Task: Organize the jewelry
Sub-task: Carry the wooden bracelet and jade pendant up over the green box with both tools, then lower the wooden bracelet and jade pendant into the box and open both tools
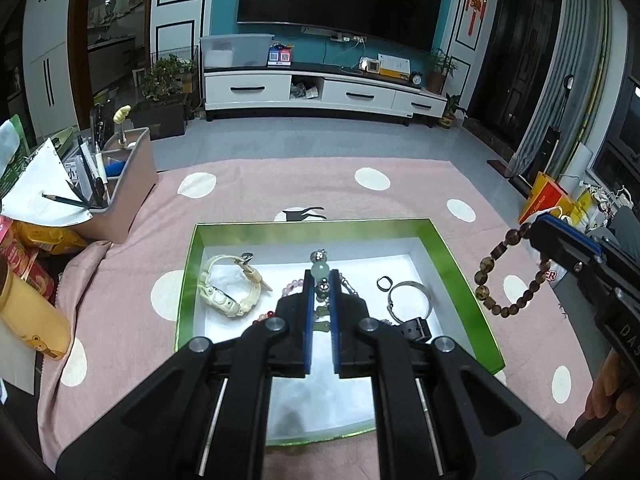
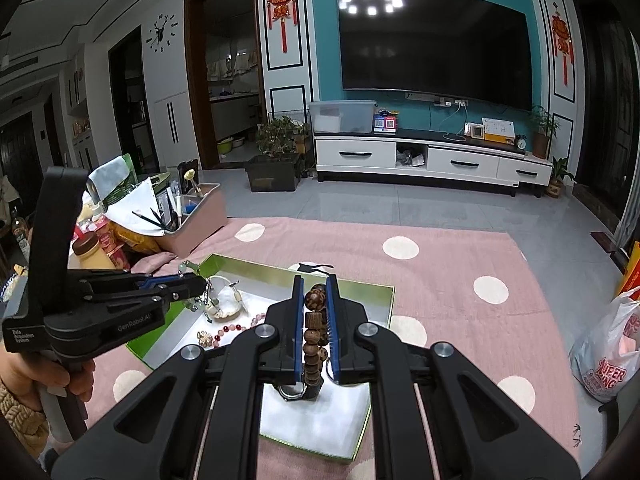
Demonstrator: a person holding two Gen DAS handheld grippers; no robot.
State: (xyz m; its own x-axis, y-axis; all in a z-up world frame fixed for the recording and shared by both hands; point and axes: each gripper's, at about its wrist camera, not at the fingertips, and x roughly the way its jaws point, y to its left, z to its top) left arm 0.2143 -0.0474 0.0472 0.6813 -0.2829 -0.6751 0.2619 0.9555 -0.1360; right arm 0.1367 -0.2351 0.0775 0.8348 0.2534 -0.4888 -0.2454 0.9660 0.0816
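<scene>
A green-rimmed box with a white floor lies on the pink dotted cloth. In it are a cream watch, a pink bead bracelet, a dark ring, a silver bangle and a black clasp. My left gripper is shut on a jade bead pendant and holds it above the box; it also shows in the right wrist view. My right gripper is shut on a brown wooden bead bracelet, which hangs at the box's right.
A pink desk organizer with pens stands at the back left, beside snack packs and a yellow bottle. A plastic bag lies to the right. The box also shows in the right wrist view.
</scene>
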